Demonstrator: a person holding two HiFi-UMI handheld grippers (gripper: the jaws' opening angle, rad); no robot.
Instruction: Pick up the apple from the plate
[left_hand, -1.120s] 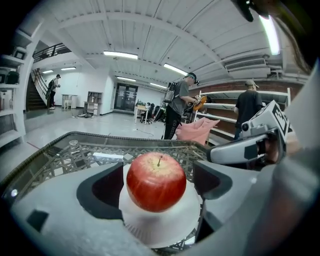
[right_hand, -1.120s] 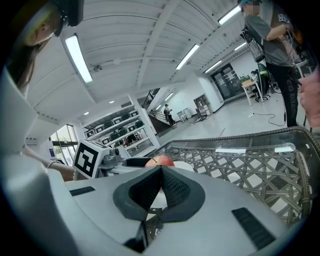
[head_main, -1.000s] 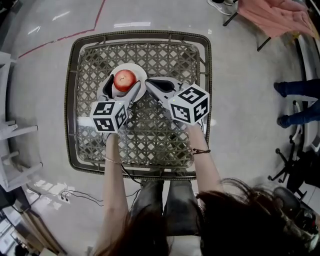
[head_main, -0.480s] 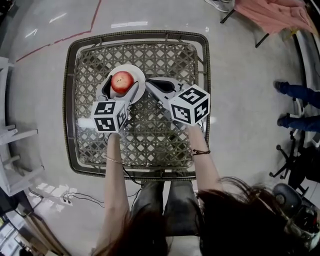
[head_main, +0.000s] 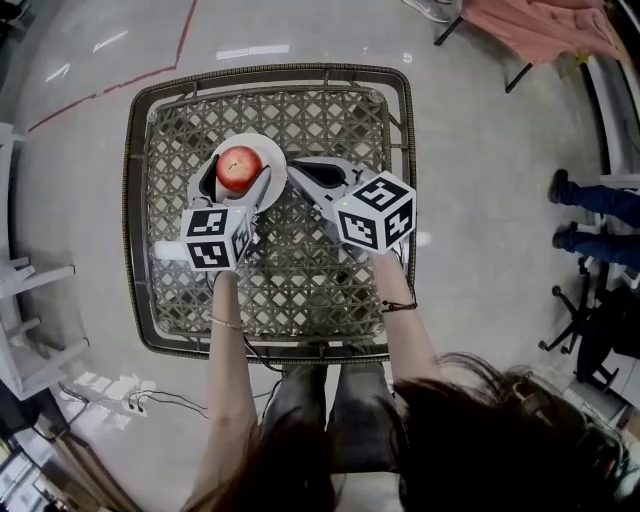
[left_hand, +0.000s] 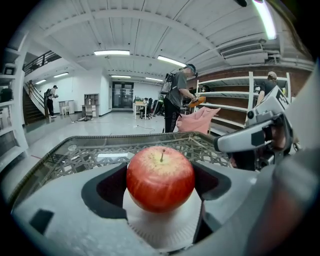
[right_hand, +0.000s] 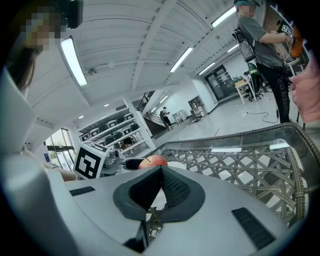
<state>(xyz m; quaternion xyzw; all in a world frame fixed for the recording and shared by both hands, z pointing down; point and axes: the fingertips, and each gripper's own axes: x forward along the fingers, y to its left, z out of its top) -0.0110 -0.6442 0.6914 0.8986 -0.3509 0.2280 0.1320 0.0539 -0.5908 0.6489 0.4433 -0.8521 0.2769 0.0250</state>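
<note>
Head view is showing me the apple (head_main: 239, 167) sitting on the white plate (head_main: 266, 145), and the plate is lying on the wicker table (head_main: 330, 115) in the far-left part of the top, nearer the far edge than the near one and well in from the left edge. The left gripper (head_main: 237, 174) is reaching in from the near side with one jaw lying on each side of the fruit, so the apple is sitting right between them.

In the left gripper view I'm looking straight at the red apple (left_hand: 160, 178), stem up, filling the gap between the jaws. The dark pads (left_hand: 106, 192) are pressing against its left and right flanks, so I'm reading this gripper as clamped on the apple. The plate (left_hand: 165, 227) is showing white directly under the fruit, and the apple's underside seems to be resting on it.

The right gripper (head_main: 297, 168) is hovering just beside the plate's right rim, its tip pointing toward the apple without touching it. In the right gripper view its jaws (right_hand: 161, 172) are meeting flush, pads together, with nothing held between them. Past them I'm seeing the top of the apple (right_hand: 155, 160) peeking over, with the left gripper's marker cube (right_hand: 89, 161) off to the left.

Both of the person's arms are coming in over the near edge of the table.
</note>
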